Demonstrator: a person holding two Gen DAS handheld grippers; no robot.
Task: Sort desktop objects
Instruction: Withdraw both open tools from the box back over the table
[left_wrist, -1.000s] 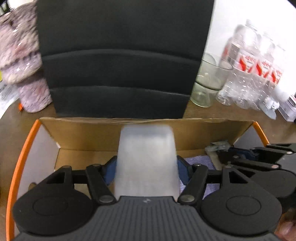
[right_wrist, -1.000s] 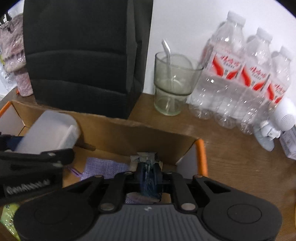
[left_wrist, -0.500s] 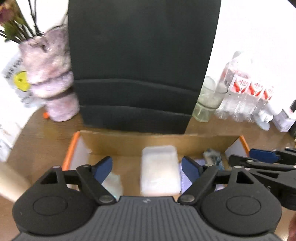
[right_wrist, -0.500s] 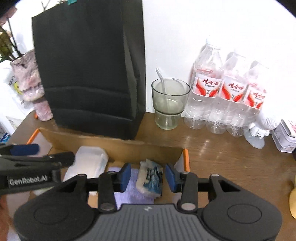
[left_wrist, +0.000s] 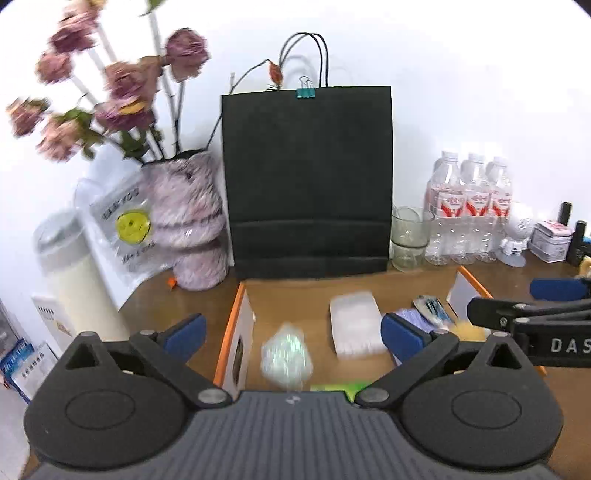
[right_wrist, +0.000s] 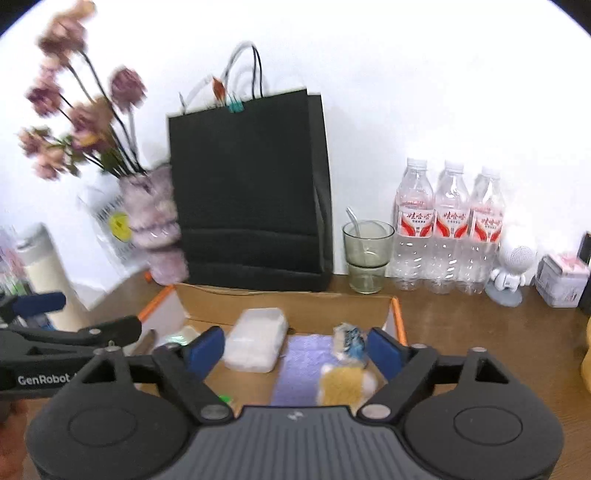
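Note:
A cardboard box (left_wrist: 229, 332) with orange edges lies open on the wooden desk. In it lie a white translucent case (left_wrist: 356, 328), a crumpled clear packet (left_wrist: 286, 356), a blue-and-white packet (left_wrist: 430, 308), a purple cloth (right_wrist: 295, 369) and a yellow sponge (right_wrist: 340, 384). My left gripper (left_wrist: 291, 332) hovers above and in front of the box, its jaws opening with nothing between them. My right gripper (right_wrist: 295, 350) hangs over the box's right half (right_wrist: 280, 295), jaws opening and empty, above the white case (right_wrist: 256, 339) and the blue-and-white packet (right_wrist: 349, 339).
Behind the box stands a black paper bag (left_wrist: 306, 177), with a pink vase of dried flowers (left_wrist: 188, 221) to its left. On the right are a glass (right_wrist: 365, 254), three water bottles (right_wrist: 447, 229), a white robot figure (right_wrist: 511, 266) and a small tin (right_wrist: 563, 277).
Both grippers have pulled back and up from the box. The left let go of the white case, the right let go of the blue-and-white packet, and both jaws have spread wide.

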